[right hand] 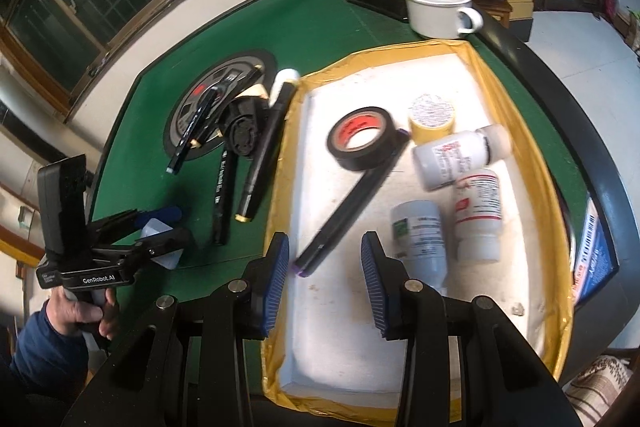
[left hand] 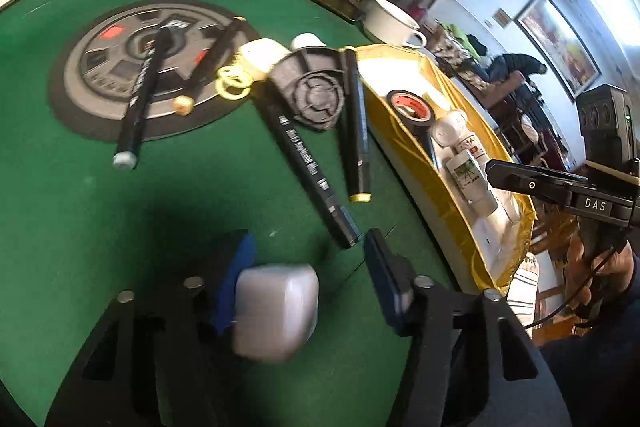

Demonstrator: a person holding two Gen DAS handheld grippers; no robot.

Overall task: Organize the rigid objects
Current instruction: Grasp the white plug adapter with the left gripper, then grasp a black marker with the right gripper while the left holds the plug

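My left gripper (left hand: pixel 308 241) hangs low over the green table (left hand: pixel 80 167) with a white rounded case (left hand: pixel 276 311) between its blue pads. The case touches the left pad, and a gap shows at the right pad. In the right wrist view the left gripper (right hand: pixel 160 227) is at the far left, with the white case (right hand: pixel 154 229) in it. My right gripper (right hand: pixel 326 243) stands open over the yellow-rimmed tray (right hand: pixel 516 99). The purple end of a black marker (right hand: pixel 348 199) lies on the tray floor between its fingers, apart from both pads.
The tray holds a black tape roll (right hand: pixel 362 139), a yellow-lidded jar (right hand: pixel 432 119) and three white bottles (right hand: pixel 460 159). Several black markers (left hand: pixel 308 167), a black round part (left hand: pixel 316 91) and yellow rings (left hand: pixel 234 81) lie on the table. A white mug (right hand: pixel 438 9) and a dark phone (right hand: pixel 380 3) sit at the far edge.
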